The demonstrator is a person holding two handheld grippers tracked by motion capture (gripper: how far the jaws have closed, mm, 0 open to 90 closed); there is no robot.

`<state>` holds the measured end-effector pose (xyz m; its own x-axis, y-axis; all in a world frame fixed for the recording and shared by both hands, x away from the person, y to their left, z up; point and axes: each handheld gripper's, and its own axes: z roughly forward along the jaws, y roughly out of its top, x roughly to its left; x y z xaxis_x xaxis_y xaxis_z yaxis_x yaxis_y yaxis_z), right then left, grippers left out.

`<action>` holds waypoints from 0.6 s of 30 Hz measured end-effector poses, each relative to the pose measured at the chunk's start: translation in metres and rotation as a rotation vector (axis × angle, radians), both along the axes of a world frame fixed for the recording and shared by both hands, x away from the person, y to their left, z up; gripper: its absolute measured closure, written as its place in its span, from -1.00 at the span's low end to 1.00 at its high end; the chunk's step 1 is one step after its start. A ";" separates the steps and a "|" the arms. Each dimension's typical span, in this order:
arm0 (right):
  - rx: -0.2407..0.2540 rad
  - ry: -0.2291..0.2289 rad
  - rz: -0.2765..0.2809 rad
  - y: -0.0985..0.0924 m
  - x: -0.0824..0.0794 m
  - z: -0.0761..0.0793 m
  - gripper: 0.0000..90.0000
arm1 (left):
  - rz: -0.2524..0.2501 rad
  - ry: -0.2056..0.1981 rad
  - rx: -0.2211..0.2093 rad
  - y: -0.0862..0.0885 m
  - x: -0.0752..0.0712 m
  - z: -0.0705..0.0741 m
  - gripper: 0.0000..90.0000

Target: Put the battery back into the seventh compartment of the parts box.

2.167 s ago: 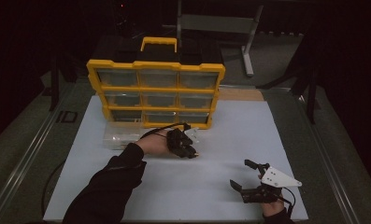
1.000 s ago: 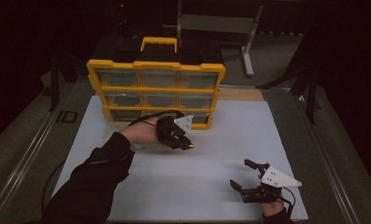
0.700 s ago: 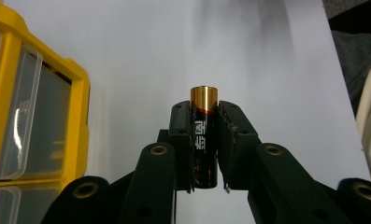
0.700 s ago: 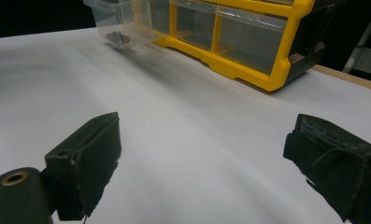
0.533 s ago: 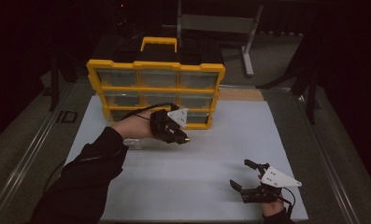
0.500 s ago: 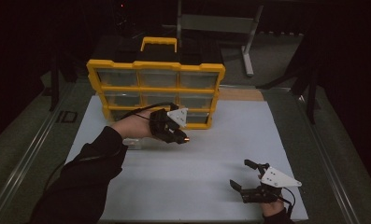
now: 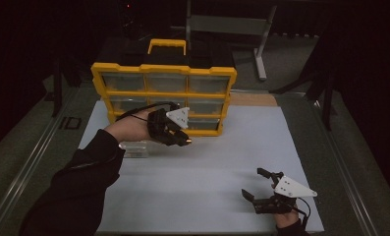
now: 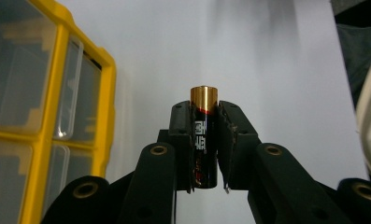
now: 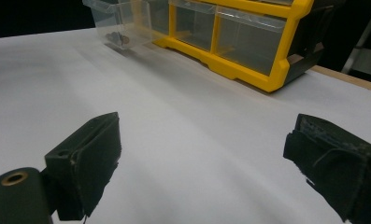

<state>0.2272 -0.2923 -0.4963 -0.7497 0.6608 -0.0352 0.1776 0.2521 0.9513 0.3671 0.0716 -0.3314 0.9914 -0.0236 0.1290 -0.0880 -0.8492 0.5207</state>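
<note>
A black battery [image 8: 204, 135] with a gold end stands upright between the pads of my left gripper [image 8: 205, 109], which is shut on it. In the high view that left gripper [image 7: 182, 140] hangs above the white mat just in front of the yellow drawer organizer [image 7: 164, 93], the battery's gold tip [image 7: 187, 142] poking out. A clear drawer [image 7: 133, 149] pulled out of the organizer sits on the mat under the left hand; in the right gripper view the drawer [image 9: 122, 23] holds a few small dark items. My right gripper [image 7: 263, 188] rests open near the mat's front right.
The organizer [image 9: 248, 32] has clear-fronted drawers in rows and a yellow carry handle [image 7: 167, 45] on top. A white mat [image 7: 217, 162] covers the table. A metal stand [image 7: 261, 44] rises behind on the right. Dark table rails [image 7: 30, 162] run along the left.
My left hand has lifted away from the clear drawer and moved up and toward the organizer with the battery. The right gripper has stayed where it was.
</note>
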 end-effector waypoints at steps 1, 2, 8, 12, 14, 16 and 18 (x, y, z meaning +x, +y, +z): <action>0.001 0.001 0.000 0.000 0.000 0.000 -0.80 | 0.005 0.003 -0.001 0.002 0.000 0.001 0.68; 0.001 0.001 0.000 0.000 0.000 0.000 -0.80 | 0.005 0.003 -0.001 0.002 0.000 0.001 0.68; -0.001 0.002 0.000 0.000 0.000 0.000 -0.80 | 0.018 -0.012 -0.011 0.014 -0.001 0.010 0.68; -0.002 0.001 0.000 0.001 0.000 0.000 -0.80 | 0.020 -0.039 -0.021 0.023 -0.002 0.016 0.68; -0.002 0.002 0.002 0.001 0.000 0.000 -0.80 | 0.029 -0.043 -0.025 0.029 -0.002 0.018 0.68; -0.004 0.002 0.005 0.001 0.000 -0.001 -0.80 | 0.038 -0.040 -0.026 0.035 -0.001 0.019 0.68; -0.003 0.002 0.005 0.001 0.000 -0.001 -0.80 | 0.040 -0.045 -0.027 0.039 -0.001 0.020 0.68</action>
